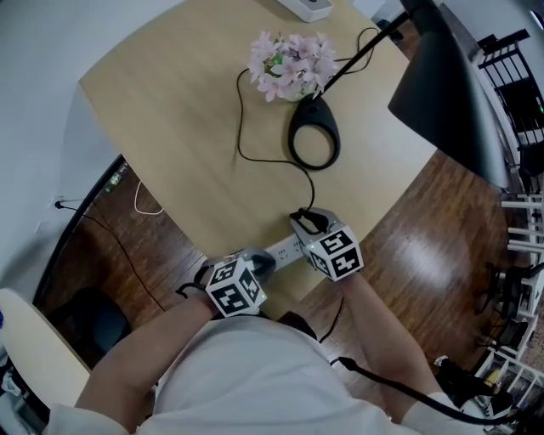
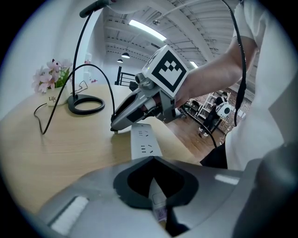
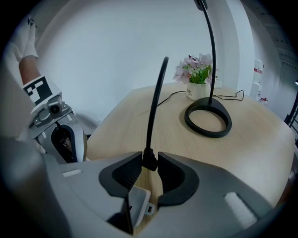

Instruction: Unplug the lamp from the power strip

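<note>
The white power strip lies along the near edge of the round wooden table. My left gripper is shut on its near end, and the strip runs away from the jaws with its sockets showing bare. My right gripper is shut on the lamp's black plug, whose lower end shows against the wood, apart from the strip's end. The cord rises from the plug. The lamp's ring base stands mid-table and its black shade hangs at the right.
A pot of pink flowers stands behind the lamp base. A white object sits at the table's far edge. Wood floor with loose cables lies to the left, a pale chair at the bottom left and wire racks at the right.
</note>
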Available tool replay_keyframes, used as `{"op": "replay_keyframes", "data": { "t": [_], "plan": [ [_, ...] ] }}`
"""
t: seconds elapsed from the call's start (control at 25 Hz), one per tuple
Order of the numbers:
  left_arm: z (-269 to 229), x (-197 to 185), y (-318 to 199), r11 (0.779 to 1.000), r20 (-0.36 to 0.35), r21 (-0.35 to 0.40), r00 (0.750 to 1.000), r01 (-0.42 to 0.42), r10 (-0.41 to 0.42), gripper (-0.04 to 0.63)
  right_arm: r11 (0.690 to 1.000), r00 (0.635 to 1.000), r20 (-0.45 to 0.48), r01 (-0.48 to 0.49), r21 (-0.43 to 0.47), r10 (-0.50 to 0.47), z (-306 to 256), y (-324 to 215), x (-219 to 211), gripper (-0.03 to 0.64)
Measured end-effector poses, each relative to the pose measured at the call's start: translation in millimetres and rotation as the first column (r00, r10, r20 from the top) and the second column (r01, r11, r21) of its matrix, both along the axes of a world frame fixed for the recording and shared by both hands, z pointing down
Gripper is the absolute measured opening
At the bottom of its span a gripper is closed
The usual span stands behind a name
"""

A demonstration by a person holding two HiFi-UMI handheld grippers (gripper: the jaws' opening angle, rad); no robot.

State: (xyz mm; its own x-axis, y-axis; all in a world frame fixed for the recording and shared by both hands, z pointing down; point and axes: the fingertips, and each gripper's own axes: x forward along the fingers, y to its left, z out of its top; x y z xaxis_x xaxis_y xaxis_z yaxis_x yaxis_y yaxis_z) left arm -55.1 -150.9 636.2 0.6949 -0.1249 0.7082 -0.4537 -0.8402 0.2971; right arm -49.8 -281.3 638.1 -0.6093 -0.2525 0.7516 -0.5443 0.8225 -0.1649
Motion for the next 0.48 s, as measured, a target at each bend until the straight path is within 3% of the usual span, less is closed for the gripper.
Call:
{"op": "replay_keyframes", "data": {
  "t": [0.2, 0.48],
  "plan": [
    [1, -1, 0, 1.000, 0.011, -0.005, 1.000, 0.016, -0.016, 0.003, 1.000, 1.000, 0.007, 0.006, -0.005, -0.006, 1, 0, 0, 0.170],
    [1, -1, 0, 0.999, 0.029, -0.005, 0.999, 0.036, -0.035, 0.003, 0.999, 0.998, 0.041, -0.035, -0.027, 0.036, 2, -2, 17, 0.179]
  ]
}}
